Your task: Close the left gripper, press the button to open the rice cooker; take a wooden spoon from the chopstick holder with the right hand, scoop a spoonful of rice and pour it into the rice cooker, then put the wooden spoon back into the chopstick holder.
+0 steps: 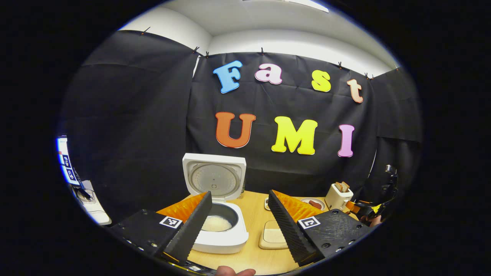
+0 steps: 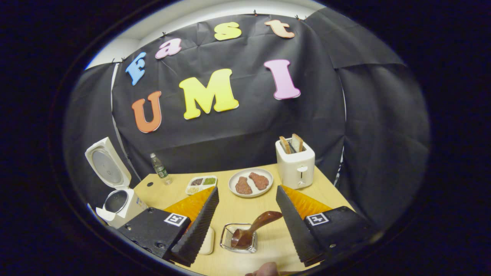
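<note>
1. Rice cooker (image 1: 222, 226) stands at the table's (image 2: 238, 207) left edge, lid (image 1: 214, 177) up, white rice in its pot.
2. Spoon (image 2: 251, 230) rests in the wire holder (image 2: 238, 238) near the table's front edge, handle tilted right.
3. Left claw (image 1: 239, 214) is open, empty, before the cooker.
4. Right claw (image 2: 247, 212) is open, empty, above the holder.
5. Toaster (image 2: 295, 163) stands at the back right corner, plate (image 2: 250, 181) beside it.

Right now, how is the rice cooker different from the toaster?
The rice cooker has its lid flipped up and open, with white rice showing in its pot; the toaster has no lid, and slices of bread stick out of its top slots. The rice cooker sits at the table's far left edge, the toaster at the back right. Both are white kitchen machines standing on the wooden table.
</note>
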